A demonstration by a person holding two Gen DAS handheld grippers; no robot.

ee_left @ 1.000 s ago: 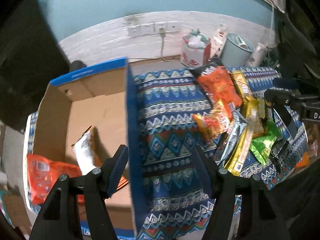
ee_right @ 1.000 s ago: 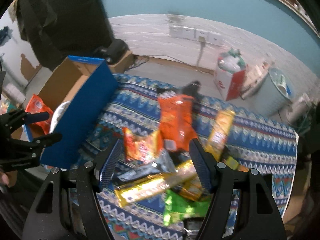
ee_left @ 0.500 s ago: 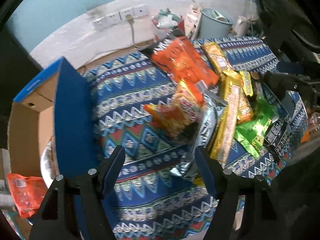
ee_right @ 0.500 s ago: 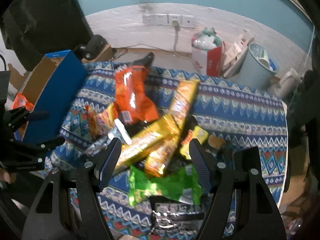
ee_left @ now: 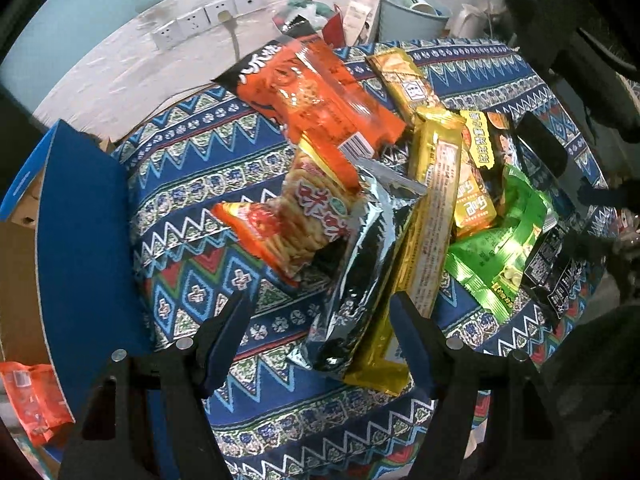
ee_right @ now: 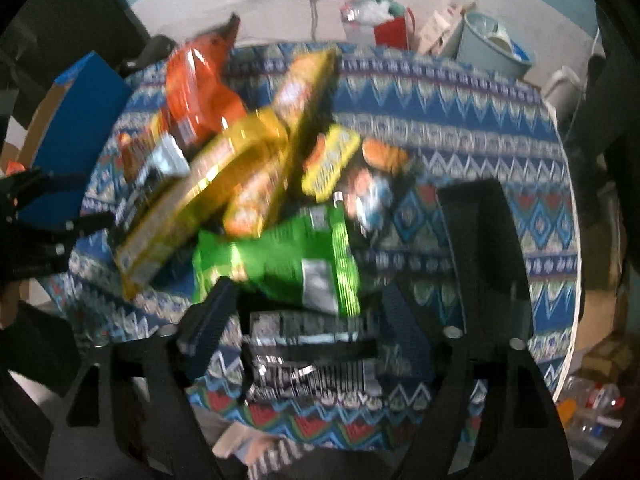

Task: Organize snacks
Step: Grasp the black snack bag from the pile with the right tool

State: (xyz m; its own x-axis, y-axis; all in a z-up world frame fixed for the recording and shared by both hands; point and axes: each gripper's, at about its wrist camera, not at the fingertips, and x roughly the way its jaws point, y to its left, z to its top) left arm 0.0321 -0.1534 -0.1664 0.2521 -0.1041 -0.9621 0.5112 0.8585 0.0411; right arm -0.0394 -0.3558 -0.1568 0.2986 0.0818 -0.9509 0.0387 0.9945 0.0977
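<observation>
The snacks [ee_left: 360, 200] lie heaped and overlapping on the counter [ee_left: 192, 184], beside the box [ee_left: 84, 240]. The left gripper [ee_left: 320, 316] is held wide and empty above a silver pack [ee_left: 360, 272]. The right gripper [ee_right: 308, 308] is opening, nothing pressed, over a black pack [ee_right: 312, 356]. Slippery overlapped wrappers risk a neighbouring pack being dragged or pinched too.

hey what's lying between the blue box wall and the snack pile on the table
Only bare patterned tablecloth lies between the blue box wall and the snack pile, seen in the left wrist view.
</observation>
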